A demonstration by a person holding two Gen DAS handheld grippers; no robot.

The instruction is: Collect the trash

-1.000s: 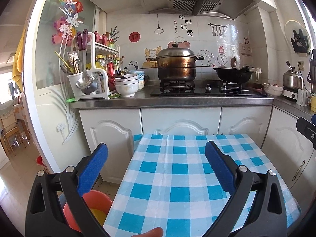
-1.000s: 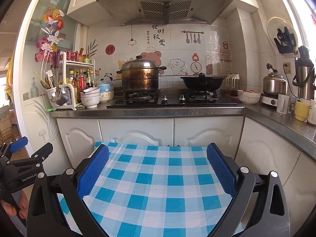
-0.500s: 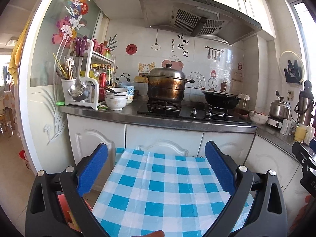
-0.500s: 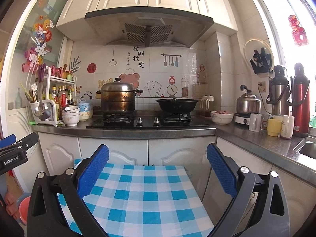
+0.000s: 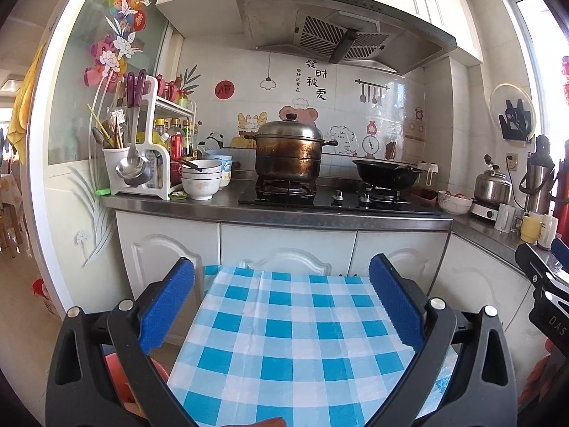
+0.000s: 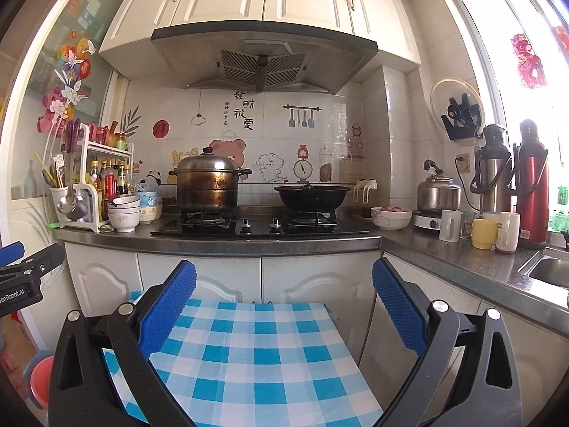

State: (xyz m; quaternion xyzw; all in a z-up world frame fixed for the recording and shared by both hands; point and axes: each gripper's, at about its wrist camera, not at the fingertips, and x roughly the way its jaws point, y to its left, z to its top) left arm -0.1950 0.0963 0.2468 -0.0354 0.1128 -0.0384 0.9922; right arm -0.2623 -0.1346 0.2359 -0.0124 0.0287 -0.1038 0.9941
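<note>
**Collect trash: search phase, nothing picked yet**

Left tongs (image 5: 281, 306) and right tongs (image 6: 282, 307) both spread wide, empty, above the checked tabletop (image 5: 291, 338). No trash visible on it. An orange bin (image 6: 41, 379), probably the drop point, sits on the floor off the tabletop's left edge. Beyond the far edge: cabinets, stove, pot (image 5: 290, 153). Next move, as I read it: find trash first, likely by tilting down.

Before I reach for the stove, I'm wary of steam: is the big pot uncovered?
No, the pot on the left burner wears its domed metal lid, knob up.
</note>
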